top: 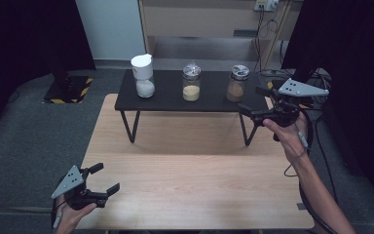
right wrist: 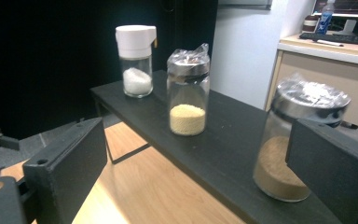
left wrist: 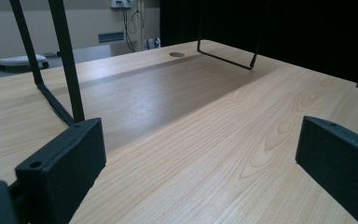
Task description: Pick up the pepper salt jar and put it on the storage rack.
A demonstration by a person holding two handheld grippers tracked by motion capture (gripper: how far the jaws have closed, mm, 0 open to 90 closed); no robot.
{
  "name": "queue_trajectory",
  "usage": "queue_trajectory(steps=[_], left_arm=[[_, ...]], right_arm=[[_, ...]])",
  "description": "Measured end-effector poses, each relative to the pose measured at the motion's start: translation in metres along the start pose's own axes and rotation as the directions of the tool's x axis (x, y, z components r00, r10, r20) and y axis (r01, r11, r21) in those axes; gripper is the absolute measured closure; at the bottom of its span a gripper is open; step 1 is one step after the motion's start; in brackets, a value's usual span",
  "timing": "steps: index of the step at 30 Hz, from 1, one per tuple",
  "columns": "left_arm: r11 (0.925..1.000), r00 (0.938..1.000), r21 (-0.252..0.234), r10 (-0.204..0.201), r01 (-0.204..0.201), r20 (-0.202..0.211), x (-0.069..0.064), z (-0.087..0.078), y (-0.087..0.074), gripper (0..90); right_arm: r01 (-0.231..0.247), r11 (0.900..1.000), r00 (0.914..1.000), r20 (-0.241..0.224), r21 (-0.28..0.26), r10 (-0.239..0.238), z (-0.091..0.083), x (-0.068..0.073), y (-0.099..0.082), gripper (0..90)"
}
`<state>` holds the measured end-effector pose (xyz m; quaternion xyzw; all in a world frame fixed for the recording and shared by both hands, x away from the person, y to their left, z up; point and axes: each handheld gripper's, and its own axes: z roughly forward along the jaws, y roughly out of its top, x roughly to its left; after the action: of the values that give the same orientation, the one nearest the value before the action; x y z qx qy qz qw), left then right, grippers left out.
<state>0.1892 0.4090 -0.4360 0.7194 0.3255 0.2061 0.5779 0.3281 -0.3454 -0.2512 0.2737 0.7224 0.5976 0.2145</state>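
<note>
Right claw wide open, empty, reaching for brown-powder jar on the black shelf. Jar stands just ahead of the claw; in the right gripper view it sits partly behind one jaw, not yet between them. Likely best: shift sideways to centre the jar, go in level, grip the glass body below the wrapped lid. Yellow jar further beyond. Left claw wide open, idle low over desk.

Open tabletop ahead; three jars stand well apart on the black shelf.
</note>
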Motion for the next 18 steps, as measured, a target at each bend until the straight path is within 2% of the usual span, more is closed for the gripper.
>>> queue_trajectory(steps=[4, 18], left_arm=[[1.0, 1.0, 0.001, 0.005, -0.005, 0.002, 0.0, 0.0, 0.0, 0.3], [1.0, 1.0, -0.006, -0.003, 0.003, 0.001, 0.0, -0.001, 0.0, 0.3]], right_arm=[[-0.008, 1.0, 0.9999, -0.007, -0.004, 0.008, -0.005, 0.004, -0.01, 5.6], [0.014, 0.9999, 0.9994, 0.032, -0.003, -0.014, -0.038, 0.021, -0.037, 5.2]])
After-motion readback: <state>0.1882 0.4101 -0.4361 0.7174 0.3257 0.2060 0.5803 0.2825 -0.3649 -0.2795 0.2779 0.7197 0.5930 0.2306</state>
